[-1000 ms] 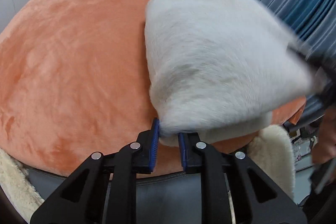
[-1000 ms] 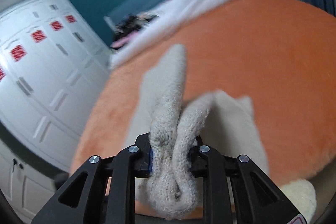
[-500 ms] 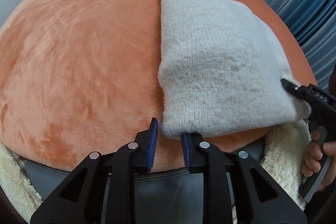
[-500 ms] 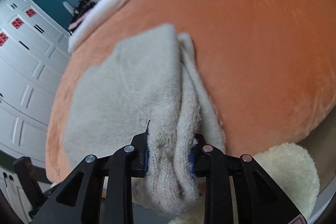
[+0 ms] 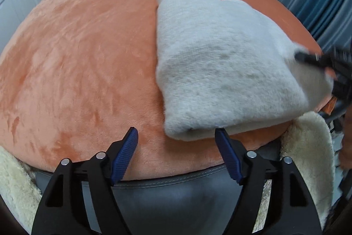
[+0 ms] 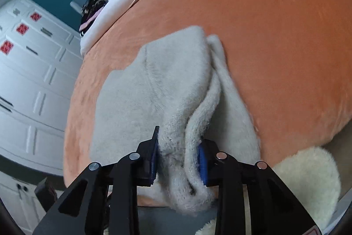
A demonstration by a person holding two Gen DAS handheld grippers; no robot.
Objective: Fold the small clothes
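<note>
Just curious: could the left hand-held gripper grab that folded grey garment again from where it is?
Probably yes: the left hand-held gripper is opening, and the folded grey garment's near edge lies right by its fingertips, nothing between.

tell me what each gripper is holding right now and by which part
The right gripper pinches the folded white knit garment by its bunched near corner. The left gripper holds nothing: its jaws are opening, the garment's near edge lying between them, unpressed.

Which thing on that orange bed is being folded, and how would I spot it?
Find the big orange plush blanket. On its near right part lies the pale grey fuzzy knit garment, folded into a thick rectangle. Unlike the cream fleece at the edge, the right gripper pinches it.
</note>
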